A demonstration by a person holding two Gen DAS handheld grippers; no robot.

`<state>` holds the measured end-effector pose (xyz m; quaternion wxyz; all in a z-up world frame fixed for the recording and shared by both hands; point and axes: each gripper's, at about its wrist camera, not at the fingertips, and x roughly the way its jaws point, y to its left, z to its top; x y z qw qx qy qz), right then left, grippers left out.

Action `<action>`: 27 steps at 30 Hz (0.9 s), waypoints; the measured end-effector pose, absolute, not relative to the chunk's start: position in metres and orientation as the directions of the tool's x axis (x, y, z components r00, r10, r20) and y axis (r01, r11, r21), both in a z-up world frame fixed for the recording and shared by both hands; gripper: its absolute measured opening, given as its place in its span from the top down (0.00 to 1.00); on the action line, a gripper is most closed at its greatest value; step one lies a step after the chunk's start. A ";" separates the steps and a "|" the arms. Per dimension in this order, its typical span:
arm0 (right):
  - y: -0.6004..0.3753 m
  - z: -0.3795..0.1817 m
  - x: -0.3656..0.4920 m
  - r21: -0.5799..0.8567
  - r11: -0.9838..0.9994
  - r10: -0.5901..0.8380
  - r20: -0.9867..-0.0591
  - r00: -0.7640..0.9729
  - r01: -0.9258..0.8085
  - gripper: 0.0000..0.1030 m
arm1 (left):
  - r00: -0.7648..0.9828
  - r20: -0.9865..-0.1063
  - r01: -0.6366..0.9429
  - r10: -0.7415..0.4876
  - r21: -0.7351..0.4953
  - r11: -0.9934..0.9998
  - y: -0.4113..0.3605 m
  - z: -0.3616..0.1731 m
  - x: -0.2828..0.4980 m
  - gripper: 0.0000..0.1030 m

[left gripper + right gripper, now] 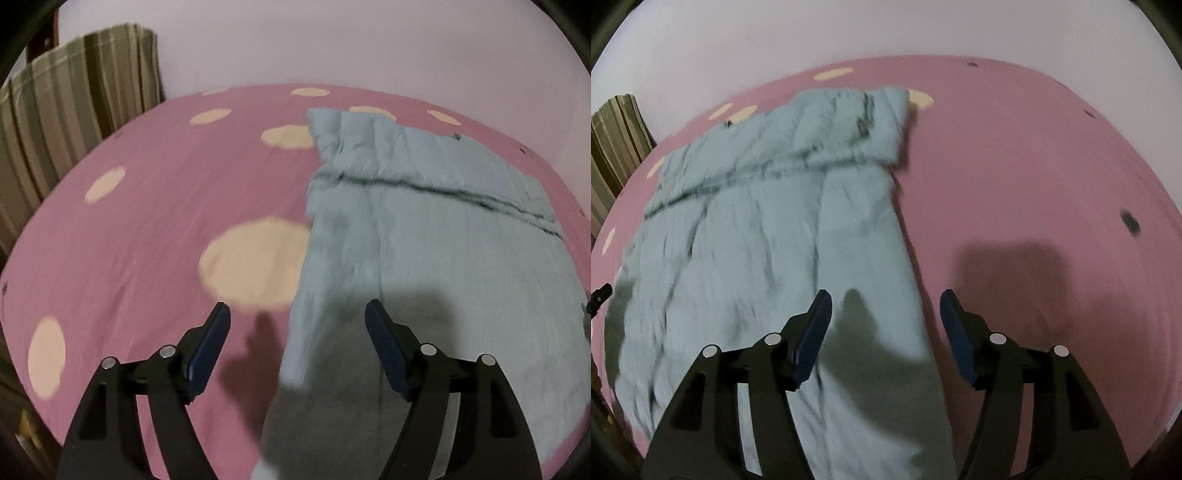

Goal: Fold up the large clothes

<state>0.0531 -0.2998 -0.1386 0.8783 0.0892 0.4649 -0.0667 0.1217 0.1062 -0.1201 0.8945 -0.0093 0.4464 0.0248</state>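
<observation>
Looking from the left wrist, the left gripper (pixel 297 314) hangs released and empty over the near left edge of the light blue garment (pixel 424 236), spread on the pink spotted bedsheet (pixel 147 206) with its far end apparently folded over once. From the right wrist, the right gripper (pixel 885 302) likewise gapes empty over the garment's (pixel 768 229) near right edge; further folds seem to remain, and blur and the frame hide its near hem.
</observation>
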 end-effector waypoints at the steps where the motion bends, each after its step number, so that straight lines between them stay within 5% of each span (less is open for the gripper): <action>1: -0.301 -0.142 0.041 0.095 0.974 -0.036 -0.831 0.555 0.205 0.36 | 0.592 -0.805 -0.052 0.021 -0.012 0.999 0.110 -0.123 0.112 0.28; 11: -0.298 -0.158 -0.009 0.114 0.975 -0.006 -0.844 0.537 0.190 0.32 | 0.556 -0.827 -0.071 -0.084 -0.148 0.986 0.126 -0.145 0.057 0.27; 16: -0.293 -0.158 -0.022 0.131 0.978 0.022 -0.844 0.535 0.166 0.57 | 0.558 -0.819 -0.030 -0.131 -0.178 0.984 0.121 -0.143 0.045 0.32; 22: -0.289 -0.154 -0.034 0.166 0.977 0.067 -0.836 0.545 0.134 0.89 | 0.552 -0.814 0.022 -0.178 -0.200 0.980 0.116 -0.142 0.035 0.56; 24: -0.287 -0.151 -0.037 0.187 0.974 0.086 -0.825 0.559 0.127 0.93 | 0.553 -0.813 0.030 -0.181 -0.197 0.980 0.115 -0.140 0.033 0.76; 27: -0.284 -0.143 -0.042 0.213 0.970 0.107 -0.807 0.581 0.117 0.95 | 0.578 -0.795 0.032 -0.182 -0.201 0.979 0.115 -0.131 0.028 0.89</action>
